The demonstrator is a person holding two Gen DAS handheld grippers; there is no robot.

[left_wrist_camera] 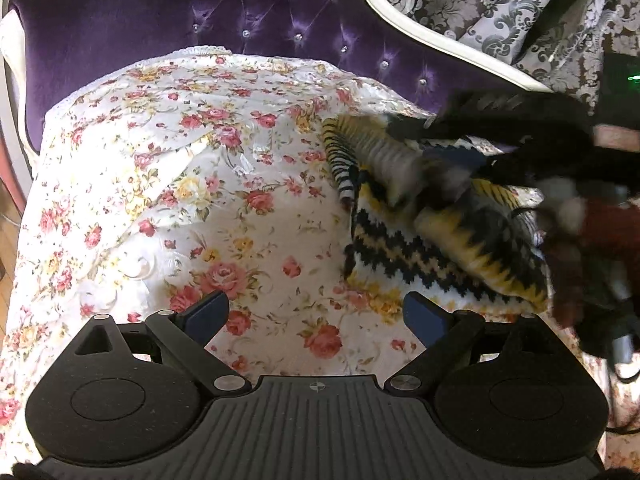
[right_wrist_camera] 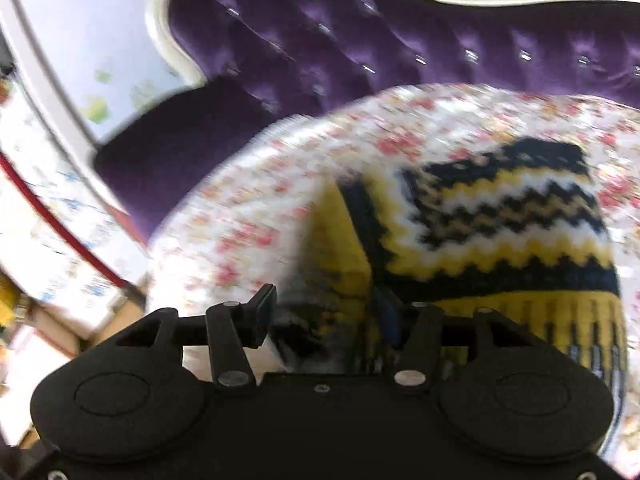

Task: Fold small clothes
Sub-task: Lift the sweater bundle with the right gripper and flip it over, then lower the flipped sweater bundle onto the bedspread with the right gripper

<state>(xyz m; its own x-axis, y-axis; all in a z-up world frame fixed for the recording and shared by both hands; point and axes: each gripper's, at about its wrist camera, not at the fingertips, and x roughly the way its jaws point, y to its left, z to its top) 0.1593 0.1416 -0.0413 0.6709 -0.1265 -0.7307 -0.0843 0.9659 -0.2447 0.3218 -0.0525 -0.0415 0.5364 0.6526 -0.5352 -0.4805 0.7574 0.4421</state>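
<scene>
The zigzag-knit garment lies on the floral cover at three o'clock, beyond the wide-open, empty left hand-held gripper; the right hand-held gripper straddles its yellow edge, jaws parted.

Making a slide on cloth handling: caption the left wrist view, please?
Open left tool over floral cover; zigzag knit garment lies at right.

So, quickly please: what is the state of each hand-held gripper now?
Left hand-held gripper: open, holding nothing.
Right hand-held gripper: open, knitted garment between its jaws, not clamped.
</scene>
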